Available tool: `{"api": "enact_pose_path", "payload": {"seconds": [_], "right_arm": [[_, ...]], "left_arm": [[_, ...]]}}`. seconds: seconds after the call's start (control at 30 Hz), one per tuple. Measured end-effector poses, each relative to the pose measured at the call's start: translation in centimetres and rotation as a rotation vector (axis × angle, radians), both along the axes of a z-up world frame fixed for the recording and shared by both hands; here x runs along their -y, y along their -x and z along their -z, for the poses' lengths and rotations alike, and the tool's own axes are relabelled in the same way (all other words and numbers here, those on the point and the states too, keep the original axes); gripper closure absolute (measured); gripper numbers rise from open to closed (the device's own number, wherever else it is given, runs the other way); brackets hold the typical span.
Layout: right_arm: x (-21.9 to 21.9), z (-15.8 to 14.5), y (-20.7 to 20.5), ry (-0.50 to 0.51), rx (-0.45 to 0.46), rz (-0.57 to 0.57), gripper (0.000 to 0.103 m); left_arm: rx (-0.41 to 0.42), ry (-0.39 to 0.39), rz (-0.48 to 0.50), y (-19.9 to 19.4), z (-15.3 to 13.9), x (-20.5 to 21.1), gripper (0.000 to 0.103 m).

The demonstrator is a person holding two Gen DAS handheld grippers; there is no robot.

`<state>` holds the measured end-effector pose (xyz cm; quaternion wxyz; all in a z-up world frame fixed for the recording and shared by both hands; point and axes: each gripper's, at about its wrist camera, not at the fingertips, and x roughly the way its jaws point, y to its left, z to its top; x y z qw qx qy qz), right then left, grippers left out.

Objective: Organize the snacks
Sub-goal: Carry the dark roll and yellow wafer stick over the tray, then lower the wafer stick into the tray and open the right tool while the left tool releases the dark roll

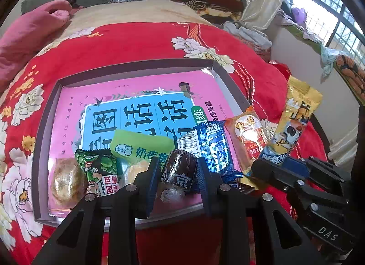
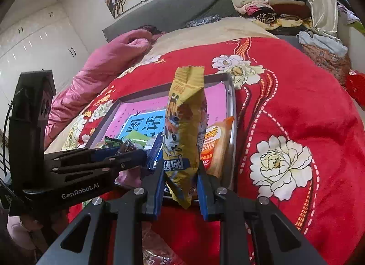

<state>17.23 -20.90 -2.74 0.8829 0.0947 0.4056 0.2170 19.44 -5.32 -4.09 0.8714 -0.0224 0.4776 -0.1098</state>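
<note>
Left wrist view shows a big bed with a red flowered quilt [image 1: 141, 41], and on it sits a flat grey box tray [image 1: 136, 65] with a pink and blue book [image 1: 136, 114] lying inside. Snacks are lined up along the near side of the tray: a round cake in clear wrap [image 1: 65, 179], a green pea packet [image 1: 99, 171], a light green milk snack [image 1: 141, 145], a blue packet [image 1: 213, 148] and an orange packet [image 1: 249, 137]. So most of the sorting looks done.

Two snacks are not set down yet. The right gripper [image 2: 181, 181] is squeezed on a tall yellow cow packet [image 2: 184, 132], held upright just above the tray's near right corner. The left gripper [image 1: 179, 179] is closed partway round a small dark brown candy [image 1: 180, 169], low over the tray between the milk snack and the blue packet.

I think both need a spot in the row, then the job is nearly finished.
</note>
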Motion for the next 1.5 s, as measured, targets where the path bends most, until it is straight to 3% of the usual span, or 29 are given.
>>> {"api": "enact_pose_path", "payload": {"seconds": [0.57,1.5], "right_arm": [[-0.2,0.9,-0.7,-0.049,-0.045,-0.012,0.076],[1.4,-0.4,-0.1,-0.071,0.013,0.057,0.072]], "left_arm": [[0.003,0.021,-0.016,-0.1,0.0,-0.9,0.070],[0.001,0.026,-0.003,0.2,-0.1,-0.5,0.069]]}}
